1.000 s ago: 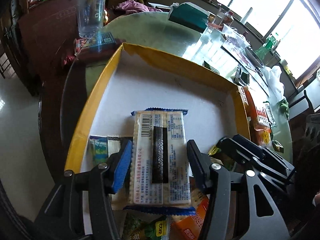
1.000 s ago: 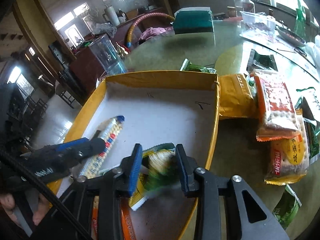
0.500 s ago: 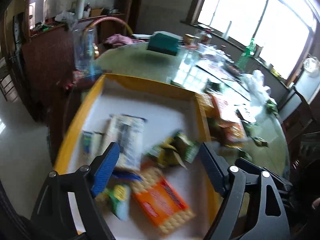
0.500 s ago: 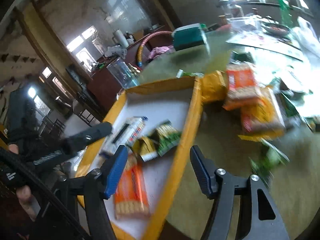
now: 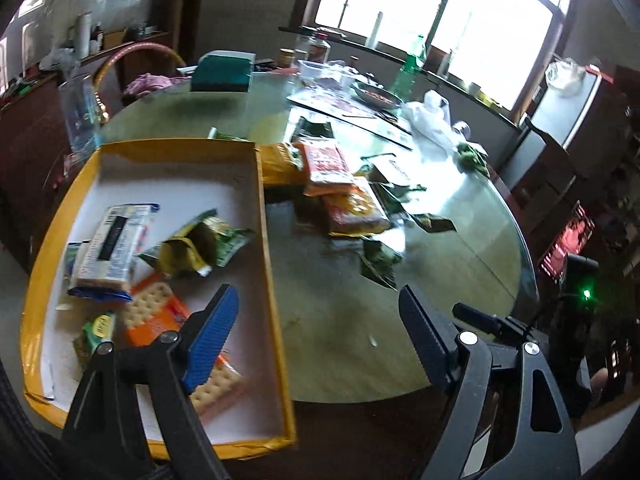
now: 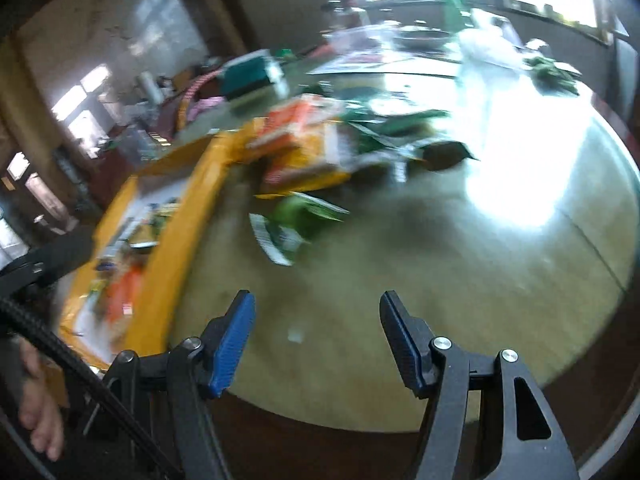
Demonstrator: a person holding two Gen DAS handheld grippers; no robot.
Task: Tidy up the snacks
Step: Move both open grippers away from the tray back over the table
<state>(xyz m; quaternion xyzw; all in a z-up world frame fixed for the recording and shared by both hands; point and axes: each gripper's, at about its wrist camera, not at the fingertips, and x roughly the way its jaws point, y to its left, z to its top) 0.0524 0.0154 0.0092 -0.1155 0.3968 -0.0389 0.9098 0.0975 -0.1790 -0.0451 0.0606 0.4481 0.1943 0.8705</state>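
Observation:
A yellow box (image 5: 262,216) with a white floor sits at the table's left. In it lie a white-and-blue cracker pack (image 5: 112,248), a crumpled green-yellow packet (image 5: 200,244) and an orange cracker pack (image 5: 160,320). My left gripper (image 5: 316,296) hangs open and empty, just right of the box's right wall. More snacks lie loose beyond it: red-orange packs (image 5: 332,168) and green packets (image 5: 380,260). In the blurred right wrist view, my right gripper (image 6: 316,296) is open over bare table. The box (image 6: 180,220) is to its left and a green packet (image 6: 296,220) lies ahead.
The round glass-topped table (image 5: 460,240) carries a teal box (image 5: 222,72), a clear jug (image 5: 80,108), a green bottle (image 5: 412,60), a dish (image 5: 376,94) and a white bag (image 5: 432,116) at the back. A person's hand (image 6: 40,420) shows at lower left.
Both grippers opened and let go of their packs, which now lie in the box. Both swung right, away from the box and over the table.

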